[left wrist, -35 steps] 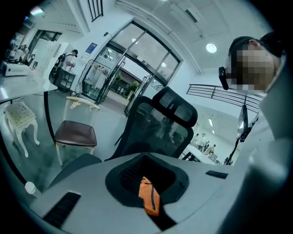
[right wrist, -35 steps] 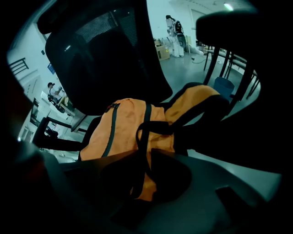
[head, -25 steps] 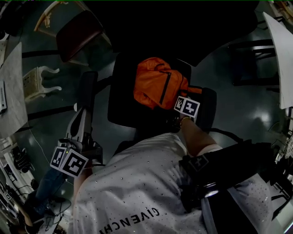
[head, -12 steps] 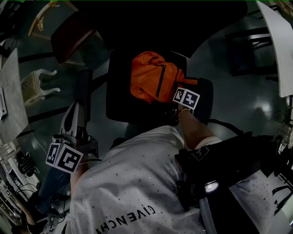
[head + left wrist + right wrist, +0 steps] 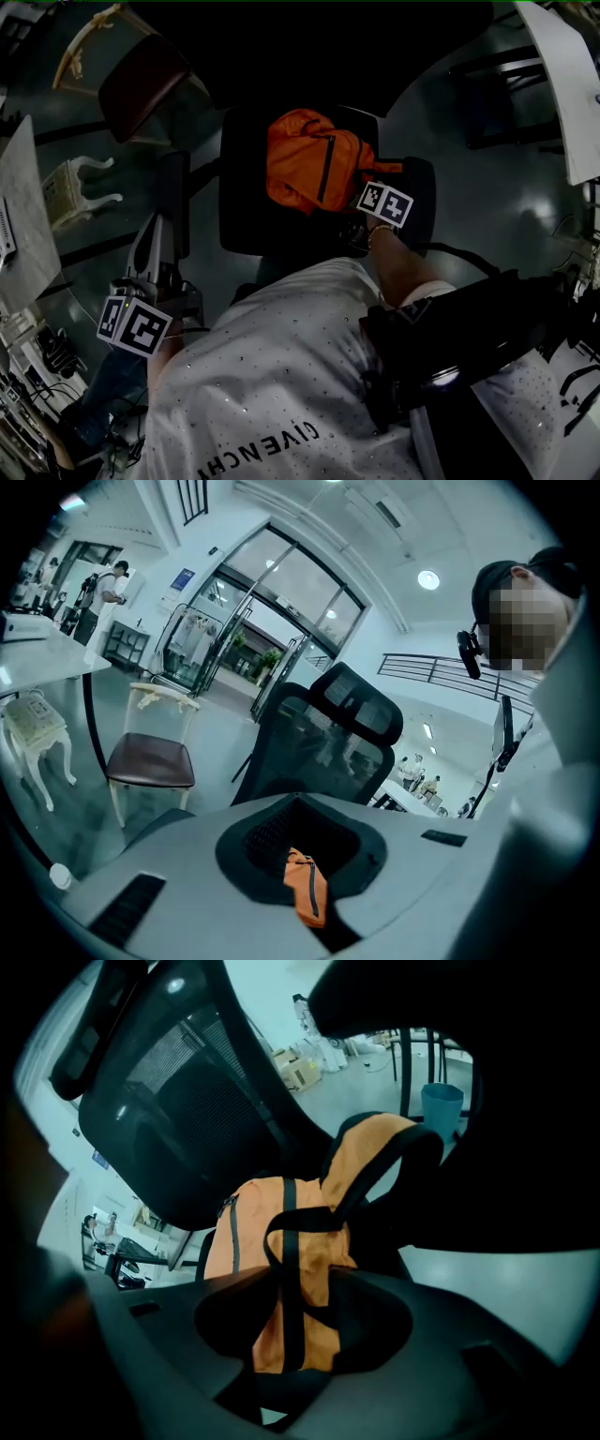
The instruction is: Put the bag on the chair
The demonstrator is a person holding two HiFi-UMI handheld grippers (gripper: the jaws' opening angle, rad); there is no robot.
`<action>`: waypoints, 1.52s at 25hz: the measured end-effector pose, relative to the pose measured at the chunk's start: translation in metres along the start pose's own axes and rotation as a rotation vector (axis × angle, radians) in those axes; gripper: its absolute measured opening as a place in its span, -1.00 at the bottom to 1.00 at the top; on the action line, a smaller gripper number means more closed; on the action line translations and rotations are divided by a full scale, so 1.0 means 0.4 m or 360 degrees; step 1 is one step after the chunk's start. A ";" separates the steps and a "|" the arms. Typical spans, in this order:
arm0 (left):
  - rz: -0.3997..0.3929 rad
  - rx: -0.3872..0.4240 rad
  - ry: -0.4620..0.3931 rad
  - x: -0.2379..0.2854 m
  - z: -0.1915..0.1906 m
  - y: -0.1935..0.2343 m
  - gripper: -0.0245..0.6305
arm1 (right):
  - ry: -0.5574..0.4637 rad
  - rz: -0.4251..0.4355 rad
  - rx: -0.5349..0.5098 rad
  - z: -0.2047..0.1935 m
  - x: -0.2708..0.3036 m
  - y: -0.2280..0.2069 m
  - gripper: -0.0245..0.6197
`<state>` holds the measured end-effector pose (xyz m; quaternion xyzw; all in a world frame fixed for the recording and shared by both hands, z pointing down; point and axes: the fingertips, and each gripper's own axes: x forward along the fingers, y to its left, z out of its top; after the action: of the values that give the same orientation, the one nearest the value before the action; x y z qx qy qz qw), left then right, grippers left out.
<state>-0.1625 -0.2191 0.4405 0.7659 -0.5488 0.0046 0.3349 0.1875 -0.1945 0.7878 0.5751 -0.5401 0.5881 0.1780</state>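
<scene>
The orange bag [image 5: 314, 169] with black straps lies on the seat of the black office chair [image 5: 246, 202], against its mesh back [image 5: 178, 1101]. My right gripper [image 5: 367, 195] points steeply down at the bag's right end. Its jaws have just been opening and now stand open. The bag's orange cloth [image 5: 281, 1232] and a black strap [image 5: 289, 1269] still run between them. My left gripper [image 5: 155, 232] hangs left of the chair by the armrest, shut and empty. In the left gripper view the bag [image 5: 305, 885] shows small past the closed jaws, in front of the chair back [image 5: 328, 733].
A wooden chair with a dark red seat [image 5: 141, 75] stands at the far left. A small white stool [image 5: 75, 183] and a white table [image 5: 23, 216] are left of it. Another white table [image 5: 572, 84] is at the right. People stand far off in the hall.
The right gripper's marker cube has rolled slightly beside the bag. The bag stays on the seat. The left gripper has kept its place.
</scene>
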 end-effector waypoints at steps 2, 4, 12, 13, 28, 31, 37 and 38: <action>-0.0008 -0.0001 0.0002 0.004 0.002 0.004 -0.92 | 0.0006 0.0018 -0.0005 -0.002 -0.001 0.006 -0.40; -0.0014 -0.0004 0.0003 0.007 0.004 0.007 -0.92 | 0.0011 0.0028 -0.0019 -0.003 0.000 0.009 -0.38; 0.0002 -0.0031 0.0014 -0.013 -0.017 0.007 -0.92 | 0.0031 -0.0014 -0.0026 -0.008 -0.001 -0.001 -0.32; 0.0009 -0.0034 0.0018 -0.016 -0.021 0.007 -0.93 | 0.0045 -0.0020 -0.0035 -0.012 0.000 -0.004 -0.32; 0.0058 -0.0087 -0.0056 -0.077 -0.057 -0.015 -0.92 | 0.0081 0.0112 -0.0324 -0.047 0.046 0.050 0.98; 0.0024 -0.0094 -0.0069 -0.086 -0.058 -0.031 -0.92 | 0.0017 0.0093 -0.0231 -0.045 0.024 0.050 0.98; -0.0053 -0.0073 -0.0137 -0.112 -0.035 -0.065 -0.92 | -0.0092 -0.0008 -0.0158 -0.023 -0.037 0.032 0.98; -0.0072 -0.0064 -0.0158 -0.114 -0.026 -0.068 -0.93 | -0.0077 -0.0037 -0.0159 -0.023 -0.042 0.031 0.98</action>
<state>-0.1540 -0.1708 0.4175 0.7704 -0.5473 -0.0520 0.3227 0.1774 -0.1840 0.7700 0.5857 -0.5662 0.5444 0.2002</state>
